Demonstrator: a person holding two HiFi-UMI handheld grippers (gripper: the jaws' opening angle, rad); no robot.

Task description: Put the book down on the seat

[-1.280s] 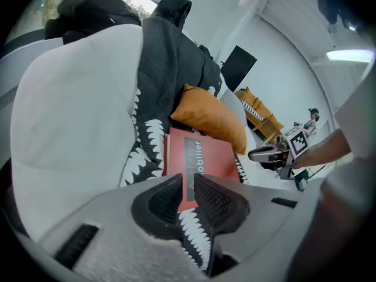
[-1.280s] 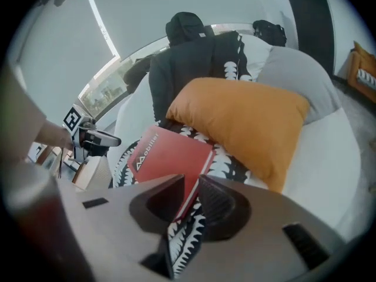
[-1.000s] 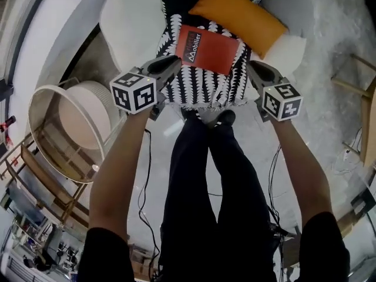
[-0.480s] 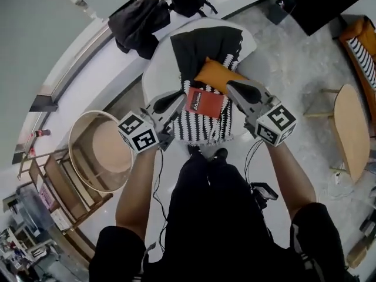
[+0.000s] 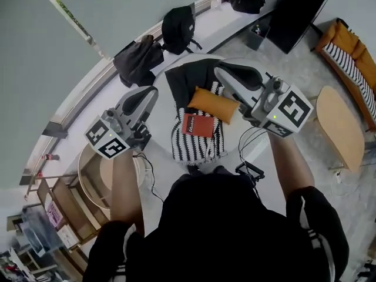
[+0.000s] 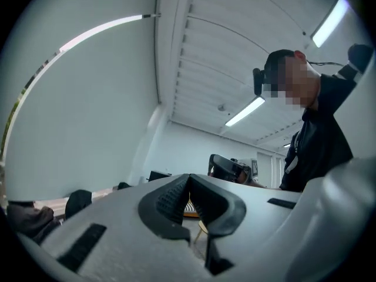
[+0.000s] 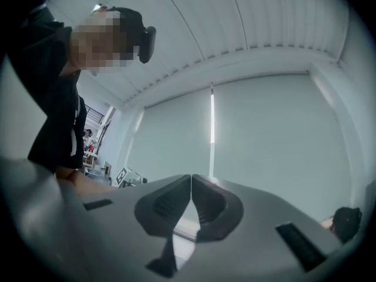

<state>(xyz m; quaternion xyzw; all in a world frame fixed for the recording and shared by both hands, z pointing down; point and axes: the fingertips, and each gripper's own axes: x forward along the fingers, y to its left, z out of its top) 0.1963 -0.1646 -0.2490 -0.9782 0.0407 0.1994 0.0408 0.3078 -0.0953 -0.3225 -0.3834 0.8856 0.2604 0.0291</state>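
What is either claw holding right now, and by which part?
Nothing. The left claw and right claw have just closed, empty, jaws together. The red book lies free on the striped throw.

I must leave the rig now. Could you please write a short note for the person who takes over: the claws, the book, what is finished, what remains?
Left claw: has just been closing, now shut, nothing in it, held in the air.
Right claw: the same, shut and empty.
Book: lies flat on the striped throw over the seat, touching the orange cushion.
Done: the book is down on the seat.
Left: nothing that I can see.
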